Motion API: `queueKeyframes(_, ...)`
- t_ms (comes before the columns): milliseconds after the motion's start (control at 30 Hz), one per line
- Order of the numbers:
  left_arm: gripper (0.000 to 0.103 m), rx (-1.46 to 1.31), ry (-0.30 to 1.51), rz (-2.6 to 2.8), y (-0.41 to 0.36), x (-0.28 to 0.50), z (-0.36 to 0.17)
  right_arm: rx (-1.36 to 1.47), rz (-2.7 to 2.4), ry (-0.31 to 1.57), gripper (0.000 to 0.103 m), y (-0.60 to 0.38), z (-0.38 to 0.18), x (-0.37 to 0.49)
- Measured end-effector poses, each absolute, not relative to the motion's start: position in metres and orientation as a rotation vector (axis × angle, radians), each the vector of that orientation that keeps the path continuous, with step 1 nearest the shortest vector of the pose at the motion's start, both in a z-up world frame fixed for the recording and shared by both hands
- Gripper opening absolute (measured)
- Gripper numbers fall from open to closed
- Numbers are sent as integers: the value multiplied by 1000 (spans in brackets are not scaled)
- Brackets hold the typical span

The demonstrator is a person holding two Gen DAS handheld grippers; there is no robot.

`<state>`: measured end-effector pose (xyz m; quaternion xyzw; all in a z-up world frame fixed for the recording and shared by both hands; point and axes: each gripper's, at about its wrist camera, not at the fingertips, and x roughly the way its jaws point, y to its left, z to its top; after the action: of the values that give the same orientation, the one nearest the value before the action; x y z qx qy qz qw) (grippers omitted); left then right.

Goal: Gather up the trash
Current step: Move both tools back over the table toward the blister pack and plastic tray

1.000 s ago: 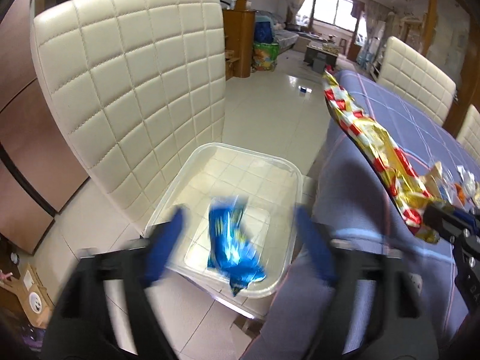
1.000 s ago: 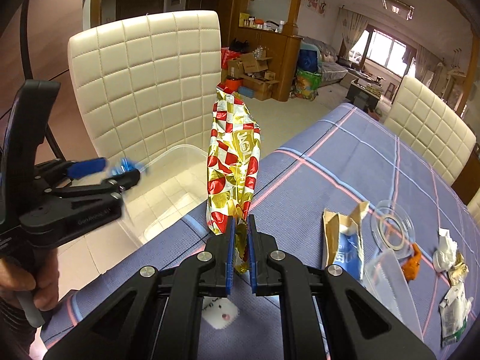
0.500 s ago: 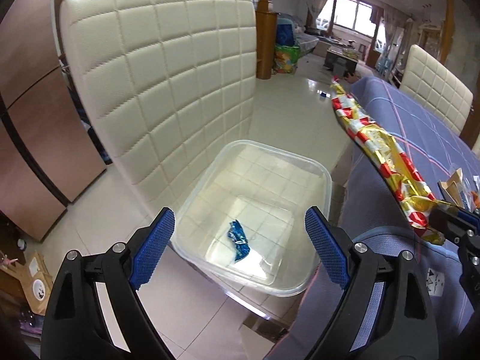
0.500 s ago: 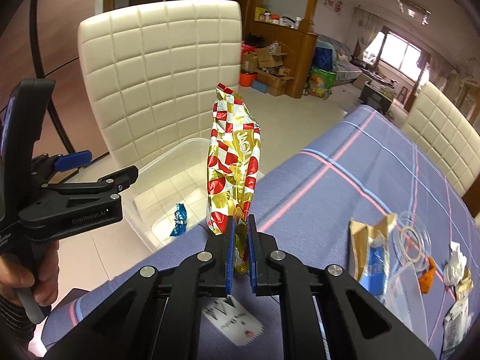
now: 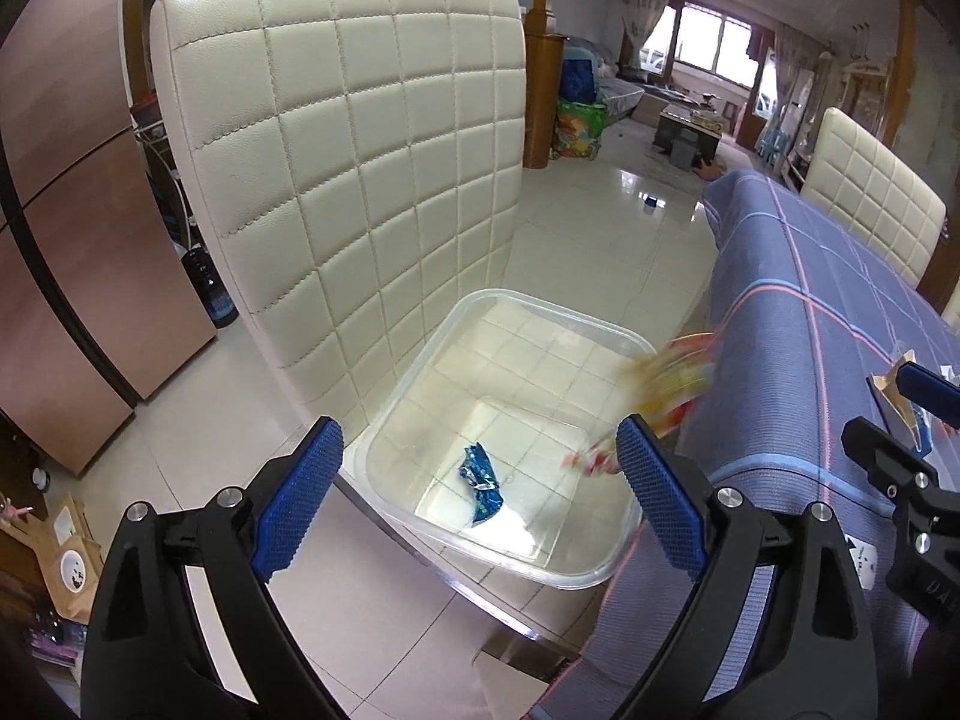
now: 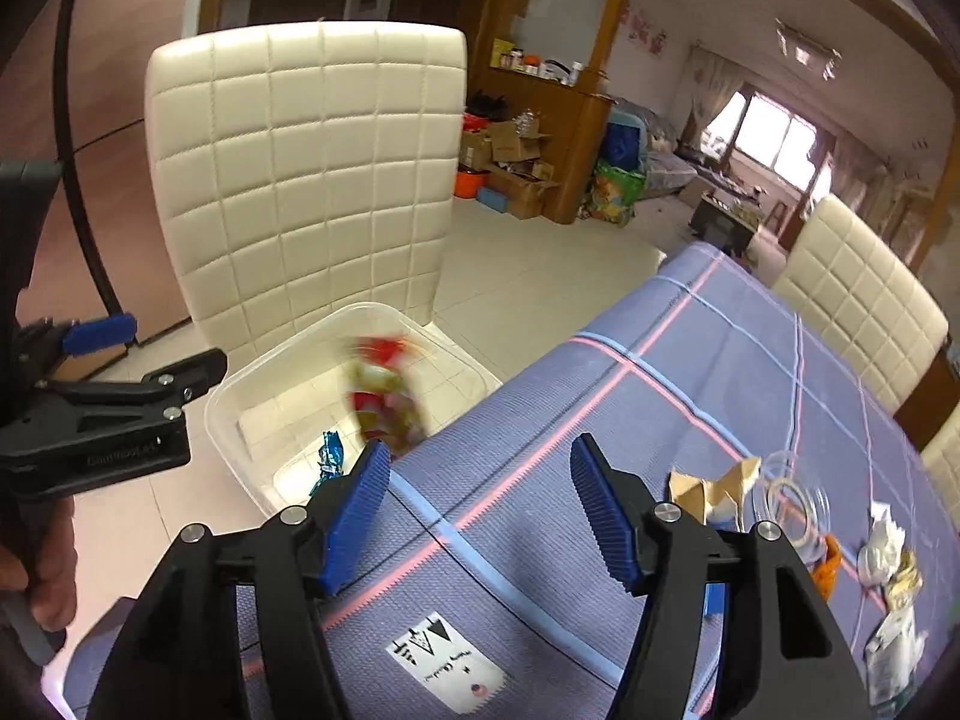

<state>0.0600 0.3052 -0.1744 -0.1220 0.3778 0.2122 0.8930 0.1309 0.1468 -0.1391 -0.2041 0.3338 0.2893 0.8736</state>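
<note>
A clear plastic bin (image 5: 606, 576) (image 6: 225, 450) sits on the seat of a cream quilted chair (image 5: 360, 168) beside the table. A crumpled blue wrapper (image 5: 480, 480) (image 6: 329, 457) lies on the bin's bottom. A red-and-gold foil wrapper (image 5: 666, 384) (image 6: 384, 396) is a blur in mid-air, falling into the bin. My right gripper (image 6: 480, 504) hovers over the table edge, its jaws opening with nothing between them. My left gripper (image 5: 480, 498) (image 6: 150, 354) stands open above the bin, empty.
A blue checked tablecloth (image 6: 690, 396) covers the table. More trash lies on it at the right: a torn tan packet (image 6: 714, 489), a clear round lid (image 6: 792, 501), an orange scrap (image 6: 831, 564) and white wrappers (image 6: 894, 648). A second cream chair (image 6: 858, 300) stands beyond the table.
My right gripper has opened and let go of the red-and-gold wrapper, which now drops toward the bin. The blue wrapper has settled on the bin's bottom. The left gripper stays open.
</note>
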Motion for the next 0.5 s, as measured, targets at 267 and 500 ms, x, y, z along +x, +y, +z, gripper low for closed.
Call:
queueKeyframes(267,92,-225,772,407,285,55,-165,-378,596,723,61,128,-132,124)
queueKeyframes(500,94,-159,774,320,241,55,-151,-334,537,708,61,84,-121,113)
